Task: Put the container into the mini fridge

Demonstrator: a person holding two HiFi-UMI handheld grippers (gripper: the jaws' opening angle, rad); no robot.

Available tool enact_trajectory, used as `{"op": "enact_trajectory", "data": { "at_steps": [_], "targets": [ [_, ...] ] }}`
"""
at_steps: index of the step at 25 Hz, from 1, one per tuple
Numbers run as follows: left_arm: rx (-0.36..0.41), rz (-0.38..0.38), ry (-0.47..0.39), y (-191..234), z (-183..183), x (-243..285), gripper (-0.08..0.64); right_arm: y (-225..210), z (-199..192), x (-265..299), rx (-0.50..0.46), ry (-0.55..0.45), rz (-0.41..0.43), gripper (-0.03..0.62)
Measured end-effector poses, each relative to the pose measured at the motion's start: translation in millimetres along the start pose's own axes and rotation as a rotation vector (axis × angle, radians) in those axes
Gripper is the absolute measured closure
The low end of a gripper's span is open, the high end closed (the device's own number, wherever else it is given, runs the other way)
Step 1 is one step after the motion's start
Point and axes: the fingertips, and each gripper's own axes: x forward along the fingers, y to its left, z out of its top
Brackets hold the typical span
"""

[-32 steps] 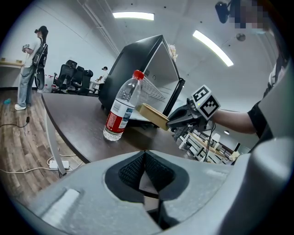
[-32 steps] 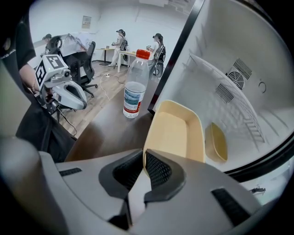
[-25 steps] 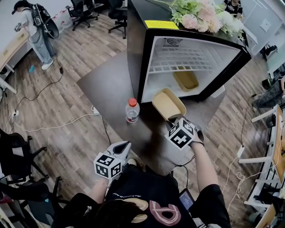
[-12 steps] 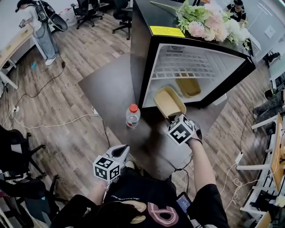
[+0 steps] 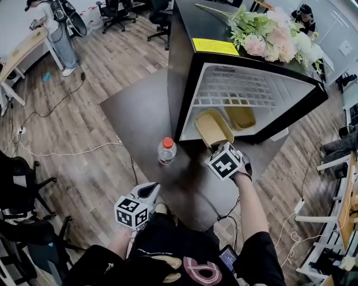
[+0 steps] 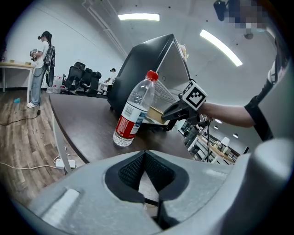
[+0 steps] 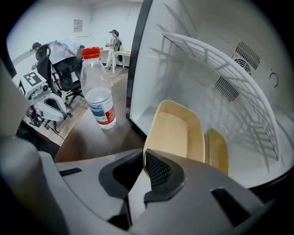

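The black mini fridge [image 5: 184, 67] stands open on the dark table [image 5: 137, 114], its white inside [image 7: 193, 69] facing me. My right gripper [image 5: 217, 147] is shut on the near rim of a tan container [image 5: 211, 126], held tilted with its far end at the fridge's doorway. In the right gripper view the pads [image 7: 156, 167] pinch that container [image 7: 177, 131]. A second tan container [image 5: 241, 114] lies on the fridge floor behind it. My left gripper [image 5: 146, 192] hangs low near my body, its jaws [image 6: 145, 153] shut on nothing.
A water bottle [image 5: 166, 151] with a red cap stands on the table left of the doorway. Flowers [image 5: 274, 33] lie on the fridge's top. A wire shelf [image 7: 220, 64] spans the fridge above the containers. A person [image 5: 56, 28], office chairs [image 5: 114, 8] and floor cables [image 5: 67, 153] are farther off.
My right gripper has carried the tan container forward, from above the table into the fridge's doorway. The left gripper has stayed put.
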Motion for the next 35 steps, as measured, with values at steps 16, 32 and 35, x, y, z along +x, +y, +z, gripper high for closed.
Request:
{"op": "enact_trajectory", "data": {
  "at_steps": [16, 32, 35],
  "targets": [
    [-0.055, 0.087, -0.004, 13, -1, 0, 0.551, -34, 25, 26, -0.011, -0.015, 0.010, 0.565],
    [-0.104, 0.167, -0.008, 29, -5, 2, 0.552, -52, 45, 55, -0.036, -0.014, 0.058, 0.564],
    [-0.099, 0.167, -0.002, 29, -4, 4, 0.551, -54, 45, 58, -0.032, -0.005, 0.060, 0.565]
  ]
}}
